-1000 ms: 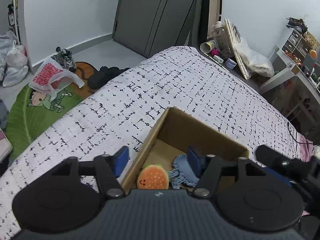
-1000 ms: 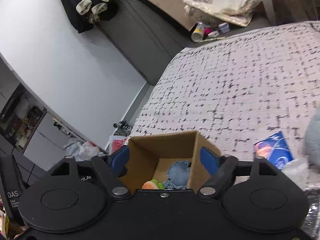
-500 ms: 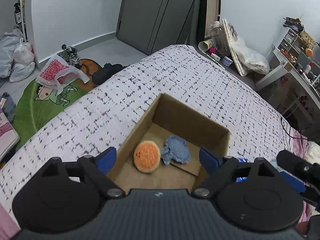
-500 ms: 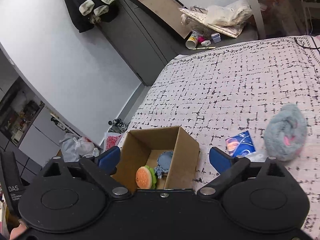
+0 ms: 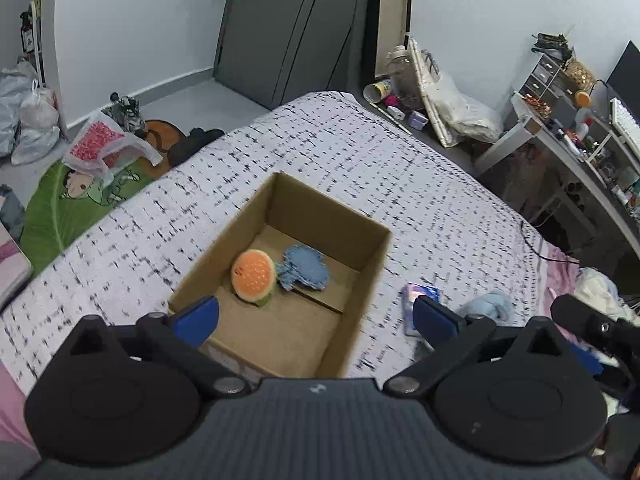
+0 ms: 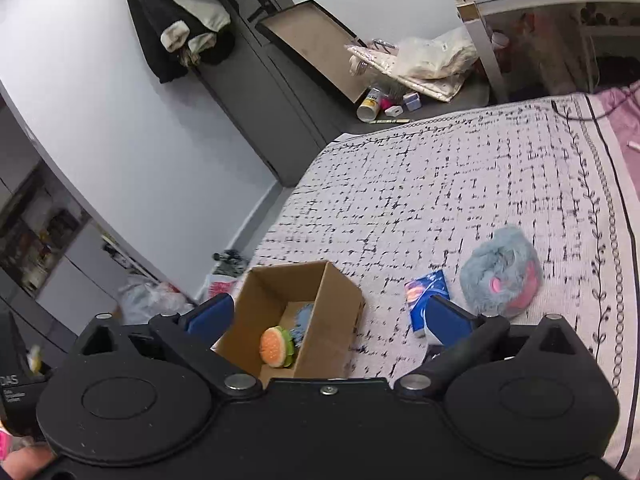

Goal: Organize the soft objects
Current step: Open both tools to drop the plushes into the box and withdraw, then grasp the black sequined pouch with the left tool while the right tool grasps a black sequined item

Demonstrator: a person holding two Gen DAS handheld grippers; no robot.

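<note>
Grey-blue fluffy plush lies on bedspread at ~1 o'clock of R gripper, nearer R than L gripper; both jaws opening, nothing between.

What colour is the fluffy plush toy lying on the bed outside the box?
Grey-blue with pink patches. The plush toy shows best in the right wrist view.
</note>
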